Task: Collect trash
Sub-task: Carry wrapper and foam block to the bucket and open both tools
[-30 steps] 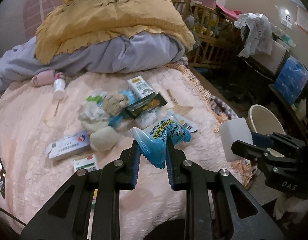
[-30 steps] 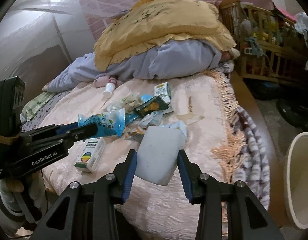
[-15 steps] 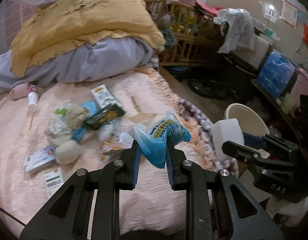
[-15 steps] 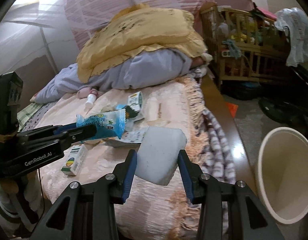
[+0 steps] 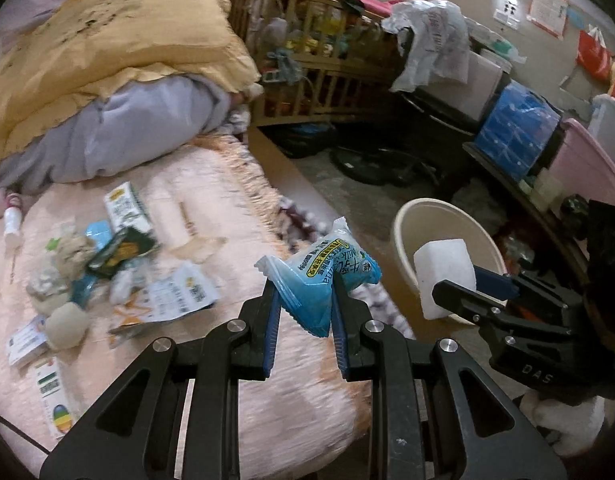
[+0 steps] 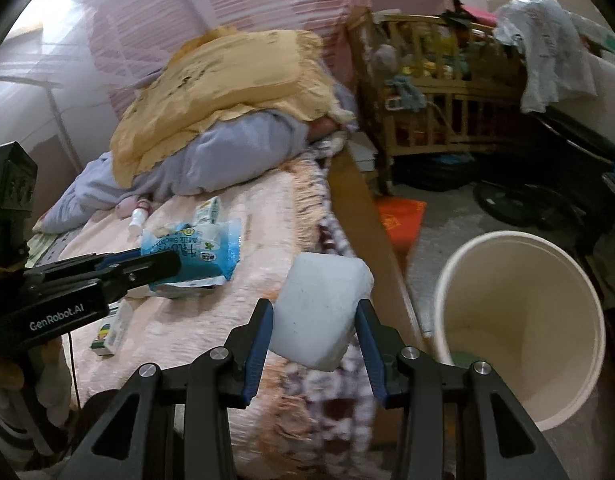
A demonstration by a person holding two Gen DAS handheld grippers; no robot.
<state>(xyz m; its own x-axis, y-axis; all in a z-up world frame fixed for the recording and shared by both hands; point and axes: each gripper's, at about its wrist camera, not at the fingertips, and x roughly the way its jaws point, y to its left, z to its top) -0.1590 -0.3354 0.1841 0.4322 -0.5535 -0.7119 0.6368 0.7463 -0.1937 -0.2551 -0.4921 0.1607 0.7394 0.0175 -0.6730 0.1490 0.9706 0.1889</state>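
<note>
Gripping blue snack packet (image 5: 327,276), left claw (image 5: 303,308) was clenched on its lower half; packet hung clear of bed (image 5: 211,360). Right claw (image 6: 313,336) grasped white foam block (image 6: 319,308), pads pressed on both sides.

Both claws had swung off bed toward cream bin (image 6: 519,320) on floor. Second earlier, bin sat at edge of view; now near, block partly over rim in left view. Likely drop next, both loads.

More trash remained on bed: cartons (image 5: 125,204), wrappers (image 5: 175,296), crumpled tissue (image 5: 67,320).
</note>
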